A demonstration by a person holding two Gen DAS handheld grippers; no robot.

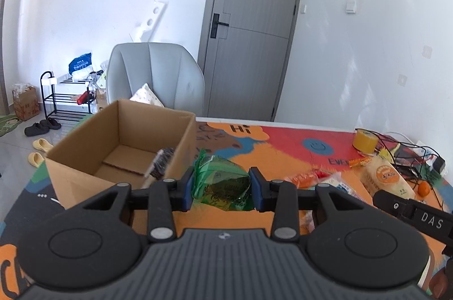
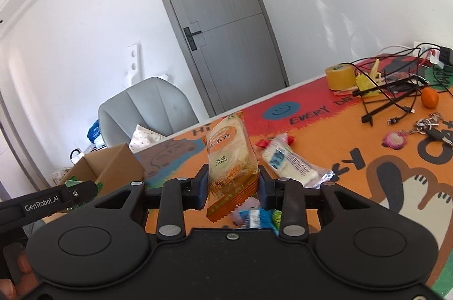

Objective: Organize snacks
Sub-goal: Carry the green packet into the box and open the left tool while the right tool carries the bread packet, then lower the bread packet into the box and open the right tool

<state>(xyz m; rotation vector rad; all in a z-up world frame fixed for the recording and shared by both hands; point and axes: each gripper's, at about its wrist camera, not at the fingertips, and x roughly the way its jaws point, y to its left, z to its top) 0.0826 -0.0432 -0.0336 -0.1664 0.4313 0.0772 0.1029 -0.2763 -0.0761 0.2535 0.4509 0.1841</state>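
Note:
A crinkled green snack packet (image 1: 223,178) hangs above the colourful mat, and my left gripper (image 1: 222,186) is shut on it. Just to its left stands an open cardboard box (image 1: 85,158), with a dark packet (image 1: 162,162) leaning on its near wall. My right gripper (image 2: 230,184) is shut on an upright orange-and-white biscuit packet (image 2: 229,147), lifted off the table. A white-and-blue packet (image 2: 288,161) and small wrapped snacks (image 2: 254,215) lie on the mat below it. The box (image 2: 113,164) shows at the left of the right wrist view.
A yellow tape roll (image 2: 338,76), tangled black cables (image 2: 390,93), an orange fruit (image 2: 429,97) and keys (image 2: 430,127) lie at the far right of the table. A grey chair (image 1: 158,73) stands behind the box, with a grey door (image 1: 249,25) beyond.

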